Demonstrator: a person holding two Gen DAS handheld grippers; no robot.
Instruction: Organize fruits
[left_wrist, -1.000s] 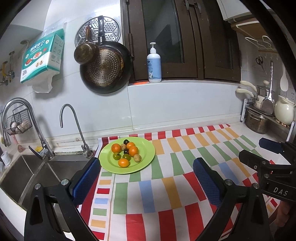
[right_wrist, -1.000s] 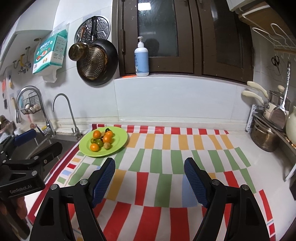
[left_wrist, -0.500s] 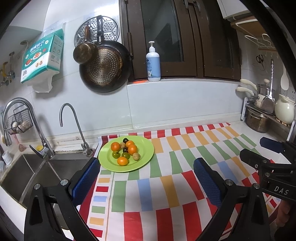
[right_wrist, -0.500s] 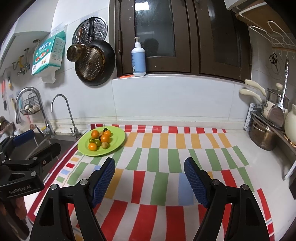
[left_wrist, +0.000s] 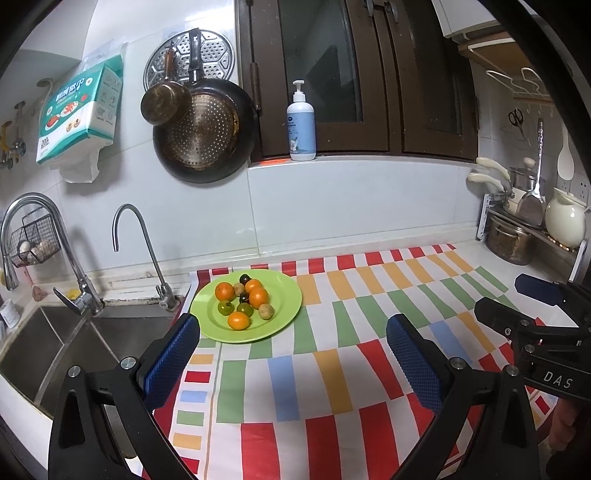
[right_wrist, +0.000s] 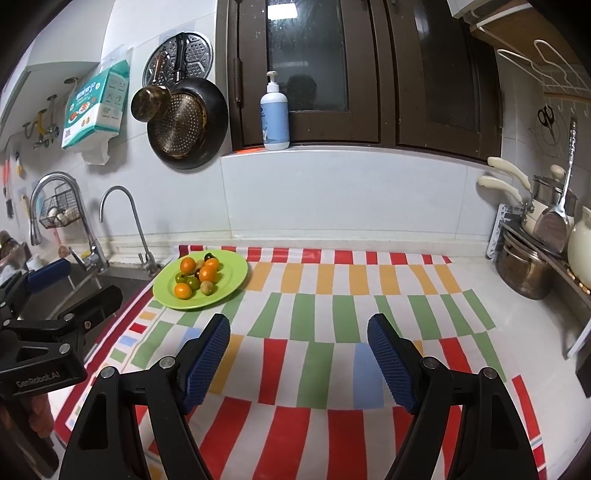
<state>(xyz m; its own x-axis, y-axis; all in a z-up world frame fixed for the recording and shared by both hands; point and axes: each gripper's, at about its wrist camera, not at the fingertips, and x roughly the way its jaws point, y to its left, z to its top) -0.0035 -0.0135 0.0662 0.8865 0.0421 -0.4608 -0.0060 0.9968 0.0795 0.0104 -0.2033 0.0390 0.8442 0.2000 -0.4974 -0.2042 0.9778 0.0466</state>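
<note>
One plate (left_wrist: 284, 295), four oranges (left_wrist: 225, 291), two faucets (left_wrist: 138, 236)

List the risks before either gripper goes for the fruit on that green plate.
1. The small round fruits lie touching in a loose pile on the green plate; closing on one may roll its neighbours off.
2. The plate sits at the striped cloth's corner beside the sink; a nudged fruit could drop in.
3. The left gripper and right gripper are both open and side by side; reaching together, they might collide.
</note>
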